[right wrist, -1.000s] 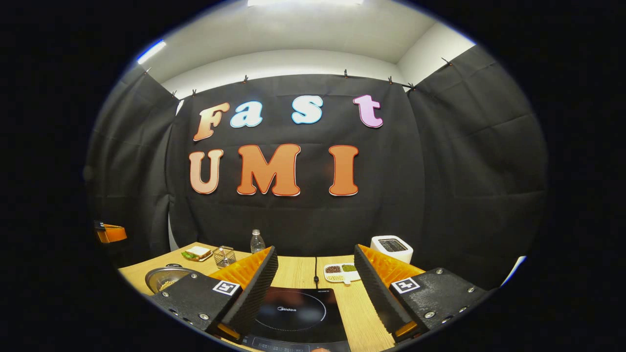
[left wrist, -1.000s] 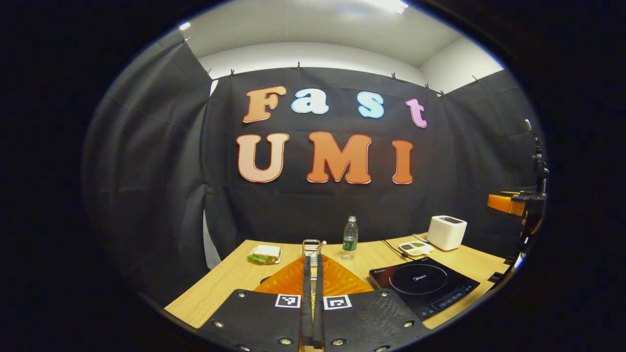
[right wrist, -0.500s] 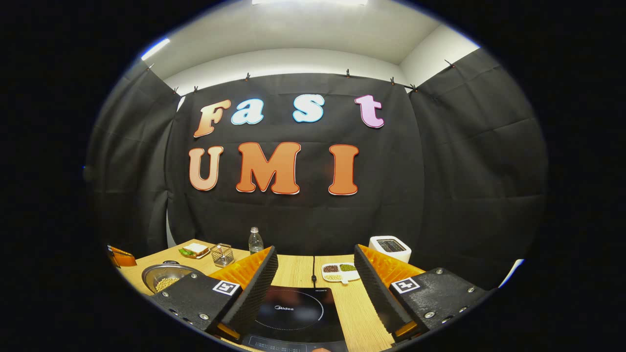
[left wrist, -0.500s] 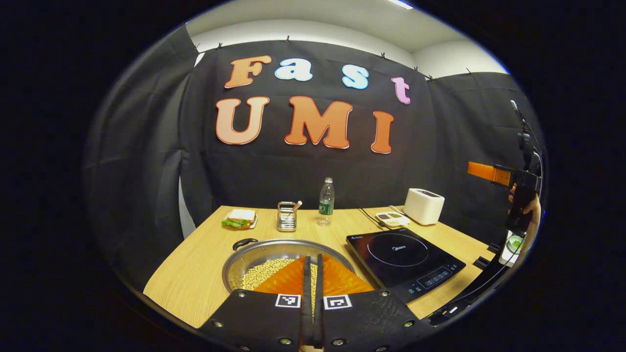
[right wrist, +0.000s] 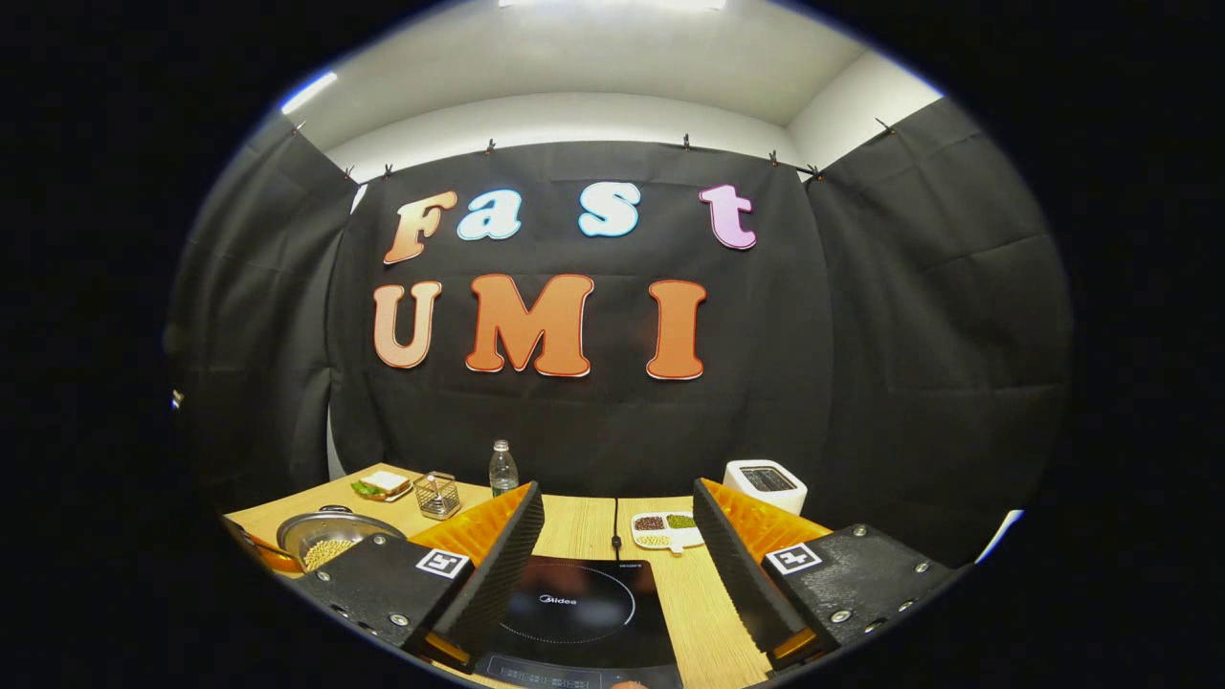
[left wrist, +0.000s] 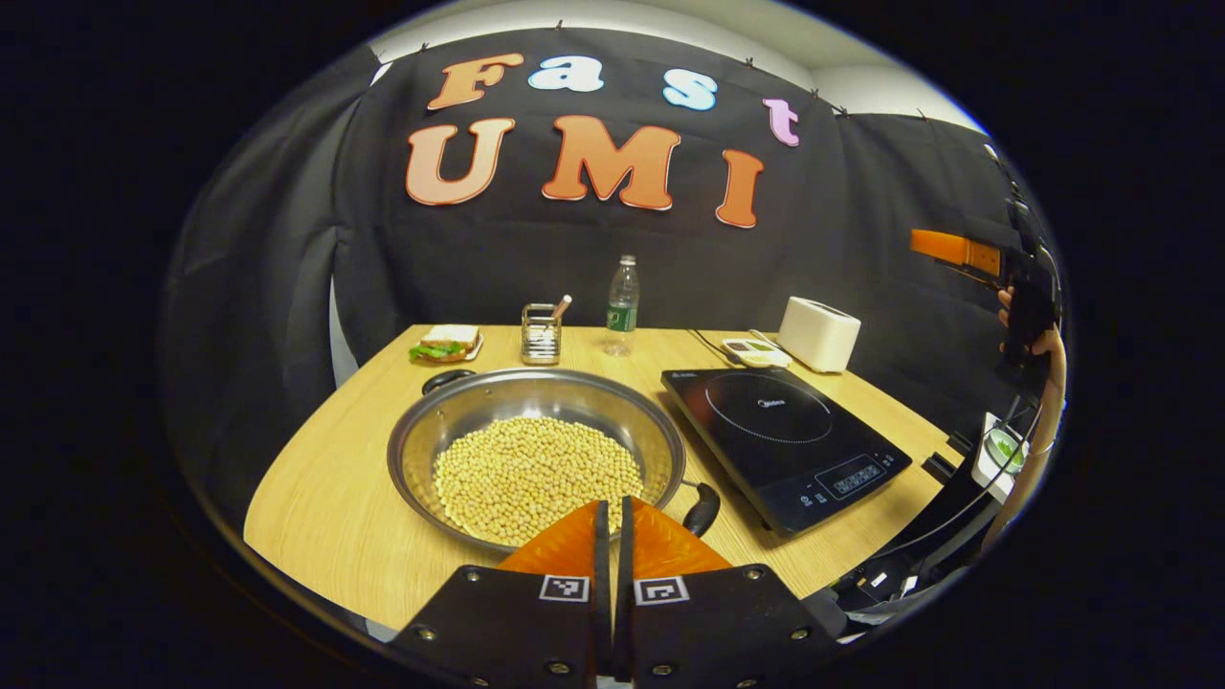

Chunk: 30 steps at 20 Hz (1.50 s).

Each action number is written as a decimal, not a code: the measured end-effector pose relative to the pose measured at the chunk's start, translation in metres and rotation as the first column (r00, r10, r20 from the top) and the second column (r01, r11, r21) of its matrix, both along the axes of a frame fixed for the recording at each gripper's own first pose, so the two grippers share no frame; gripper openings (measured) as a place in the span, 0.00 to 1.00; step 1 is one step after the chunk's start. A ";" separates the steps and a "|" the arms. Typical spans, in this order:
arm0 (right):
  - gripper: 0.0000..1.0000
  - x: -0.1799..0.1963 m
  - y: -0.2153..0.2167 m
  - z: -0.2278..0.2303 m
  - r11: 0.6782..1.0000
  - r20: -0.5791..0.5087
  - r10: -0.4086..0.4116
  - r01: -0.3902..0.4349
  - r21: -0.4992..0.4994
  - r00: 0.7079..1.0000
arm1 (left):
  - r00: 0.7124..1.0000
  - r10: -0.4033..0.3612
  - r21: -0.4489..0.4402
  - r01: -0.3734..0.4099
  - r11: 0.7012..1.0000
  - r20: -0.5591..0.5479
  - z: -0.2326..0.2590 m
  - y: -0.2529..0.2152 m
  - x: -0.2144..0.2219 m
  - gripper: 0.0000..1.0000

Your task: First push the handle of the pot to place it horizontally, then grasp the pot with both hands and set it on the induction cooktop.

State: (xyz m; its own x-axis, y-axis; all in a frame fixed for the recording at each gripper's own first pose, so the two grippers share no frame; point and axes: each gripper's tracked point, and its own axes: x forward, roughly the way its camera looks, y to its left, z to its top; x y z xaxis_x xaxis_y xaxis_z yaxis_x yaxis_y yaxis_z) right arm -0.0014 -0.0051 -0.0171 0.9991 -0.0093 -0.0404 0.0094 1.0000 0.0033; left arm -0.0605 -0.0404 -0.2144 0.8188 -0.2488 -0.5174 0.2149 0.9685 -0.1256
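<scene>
Left gripper view: the left gripper (left wrist: 612, 522) has its fingers pressed together with barely a slit between them, holding nothing. The pot (left wrist: 536, 455), a wide steel pan full of pale beans, sits on the desk (left wrist: 325, 498) directly ahead of the fingertips; its near rim lies just beyond and under them, though I cannot tell whether they touch. One black pot handle (left wrist: 701, 507) sticks out at the near right of the rim, just right of the fingers. The other handle (left wrist: 446, 379) is at the far left of the rim, well ahead of the fingers. The handles thus lie on a diagonal, not level across the view.

The induction cooktop (left wrist: 785, 431) lies flat on the desk ahead and right of the fingers, beside the pot, apart from it.

The right gripper (left wrist: 957, 251) shows far right, raised above the desk, held by a hand (left wrist: 1029, 325).

Right gripper view: the right gripper (right wrist: 617, 555) has its fingers spread wide, empty. The cooktop (right wrist: 574, 612) lies below, between the two fingers. The pot (right wrist: 330, 541) is far to the left, beyond the left finger (right wrist: 498, 565).
</scene>
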 end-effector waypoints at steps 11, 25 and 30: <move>0.97 -0.003 -0.005 -0.011 1.000 -0.019 0.003 -0.003 0.003 1.000 | 0.990 -0.061 0.003 0.062 0.998 -0.125 -0.048 -0.020 -0.019 0.02; 0.97 0.000 -0.032 -0.028 0.999 -0.049 -0.032 0.034 0.038 0.998 | 0.983 -0.085 0.054 0.095 0.994 -0.161 -0.061 -0.039 0.003 0.02; 0.97 0.000 -0.048 -0.031 0.998 -0.055 -0.058 0.059 0.030 0.997 | 0.981 -0.101 0.058 0.112 0.992 -0.167 -0.064 -0.053 0.021 0.02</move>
